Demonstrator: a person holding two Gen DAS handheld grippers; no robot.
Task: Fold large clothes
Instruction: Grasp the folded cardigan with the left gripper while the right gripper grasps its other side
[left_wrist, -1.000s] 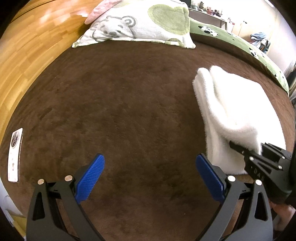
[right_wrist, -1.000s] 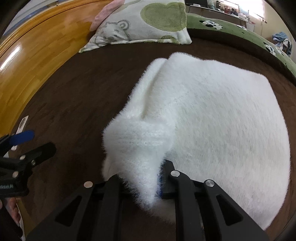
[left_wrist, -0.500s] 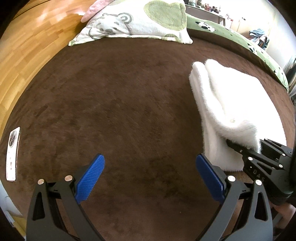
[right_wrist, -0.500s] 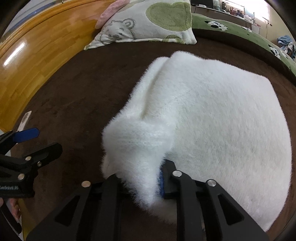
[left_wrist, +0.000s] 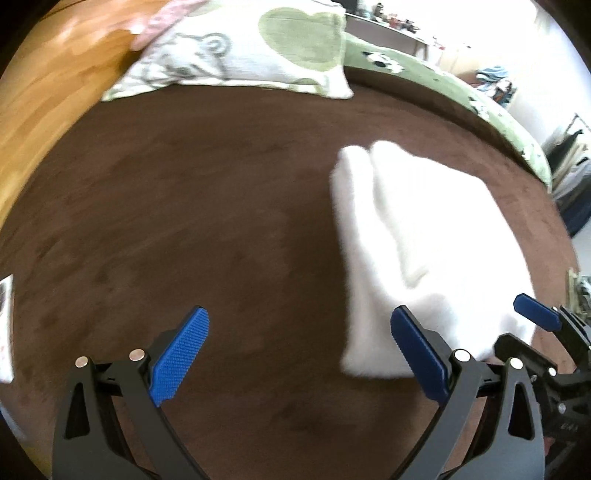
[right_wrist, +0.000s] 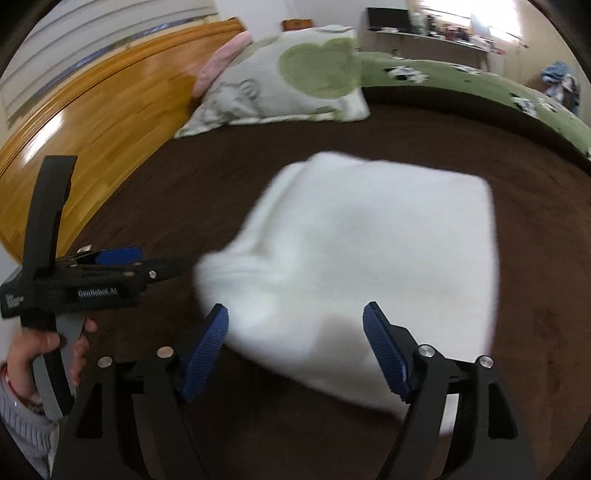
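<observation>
From the left wrist, the left gripper (left_wrist: 299, 354) has its blue pads wide apart above the brown blanket (left_wrist: 184, 221), and the folded white garment (left_wrist: 424, 240) lies just to its right, with the pillow (left_wrist: 240, 51) beyond. From the right wrist, the right gripper (right_wrist: 295, 354) is spread open with nothing between its pads, the garment's near edge just ahead, blurred; the left gripper sits off to the left in a hand (right_wrist: 33, 347).

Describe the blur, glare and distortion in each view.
Left wrist view: fisheye bends the bed edges, white garment smeared by motion, window blown out. Right wrist view: garment again soft, wooden headboard shows glare streaks, gripper fingers stay sharp.
</observation>
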